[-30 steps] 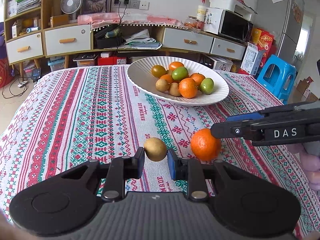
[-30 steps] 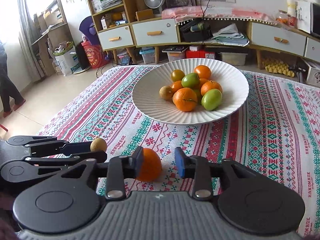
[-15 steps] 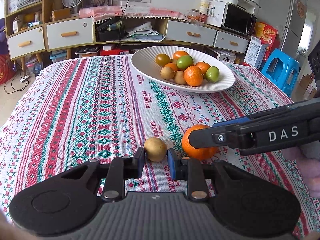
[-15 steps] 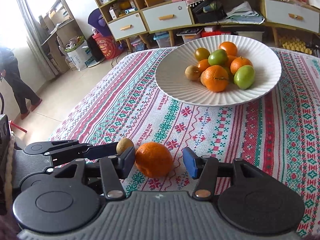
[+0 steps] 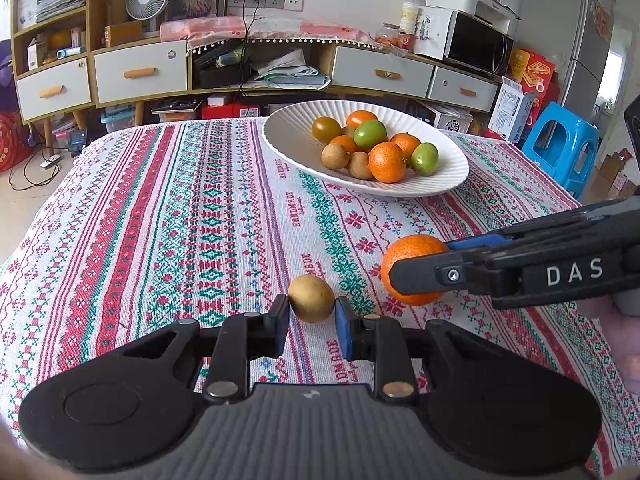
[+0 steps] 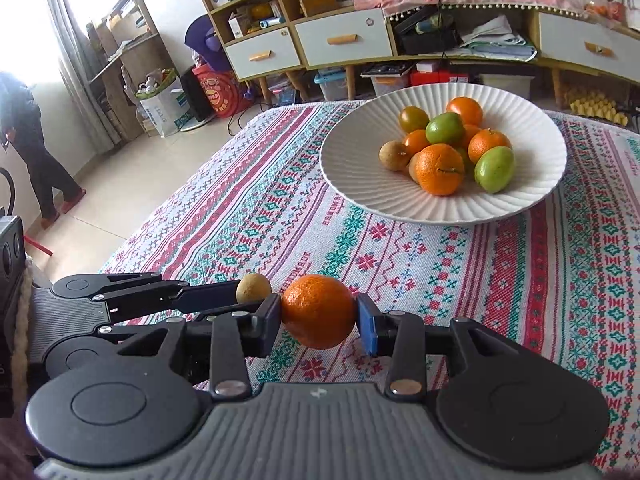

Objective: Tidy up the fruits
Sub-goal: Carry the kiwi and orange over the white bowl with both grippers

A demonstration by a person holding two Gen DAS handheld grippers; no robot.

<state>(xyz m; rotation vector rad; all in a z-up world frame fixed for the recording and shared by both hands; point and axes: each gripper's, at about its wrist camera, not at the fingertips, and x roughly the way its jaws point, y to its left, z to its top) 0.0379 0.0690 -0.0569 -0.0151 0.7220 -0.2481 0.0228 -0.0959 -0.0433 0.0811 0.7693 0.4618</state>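
Note:
My left gripper [image 5: 311, 326] is shut on a small tan round fruit [image 5: 311, 298] and holds it just above the patterned tablecloth [image 5: 180, 220]. My right gripper [image 6: 319, 322] is shut on an orange [image 6: 318, 310], which also shows in the left wrist view [image 5: 412, 268]. The tan fruit shows beside it in the right wrist view [image 6: 253, 287]. A white ribbed plate [image 5: 292, 140] at the far side holds several oranges, green fruits and tan fruits; it also shows in the right wrist view [image 6: 360, 184].
Beyond the table's far edge stands a long cabinet with drawers [image 5: 140, 76], a microwave [image 5: 476, 46] and a blue stool [image 5: 560, 148]. A person [image 6: 28, 144] stands on the floor at the left in the right wrist view.
My right gripper has closed on the orange and lifted it. My left gripper has risen a little with the tan fruit in it. Both views have tilted up toward the plate.

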